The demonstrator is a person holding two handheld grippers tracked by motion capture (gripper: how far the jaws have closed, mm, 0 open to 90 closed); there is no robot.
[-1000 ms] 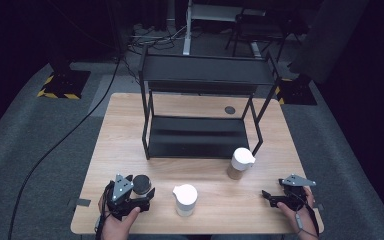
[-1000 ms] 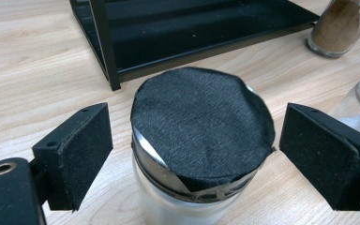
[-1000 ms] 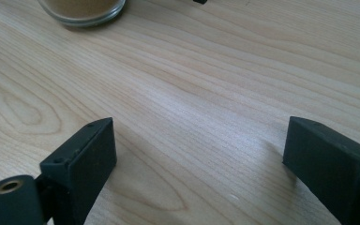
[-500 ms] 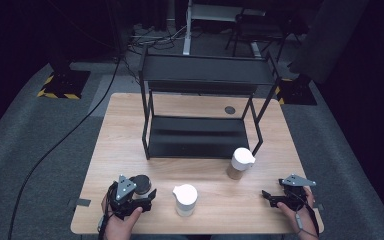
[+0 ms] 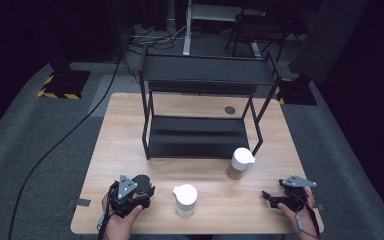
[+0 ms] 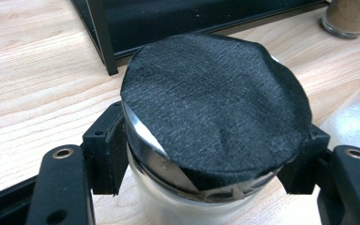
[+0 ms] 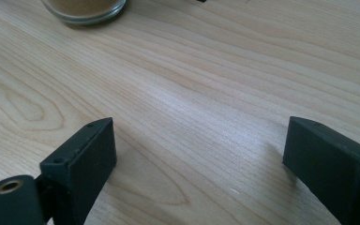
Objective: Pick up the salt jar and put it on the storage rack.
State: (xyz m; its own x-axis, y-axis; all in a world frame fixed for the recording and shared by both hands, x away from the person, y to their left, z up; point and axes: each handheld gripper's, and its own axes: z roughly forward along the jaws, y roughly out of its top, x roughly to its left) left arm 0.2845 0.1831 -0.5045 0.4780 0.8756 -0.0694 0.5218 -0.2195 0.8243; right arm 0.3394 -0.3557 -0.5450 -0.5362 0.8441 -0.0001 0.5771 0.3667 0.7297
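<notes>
Where the table's near left corner lies, the left gripper (image 6: 206,161) has just been closing and now pinches a black-lidded glass jar (image 6: 213,108) below its lid, apparently for lifting. Right gripper (image 7: 197,164): jaws spread, empty, resting near the right edge. Between them: white-capped jar (image 5: 185,198); spice jar (image 5: 240,163) before the black two-tier rack (image 5: 205,107).

Both hand-held tools are matte black. The left gripper (image 5: 130,192) and the right gripper (image 5: 286,192) each carry a grey three-cornered plate on top. Blocky black jaws show small screw holes and brass-ringed eyelets; thin cables trail back.
</notes>
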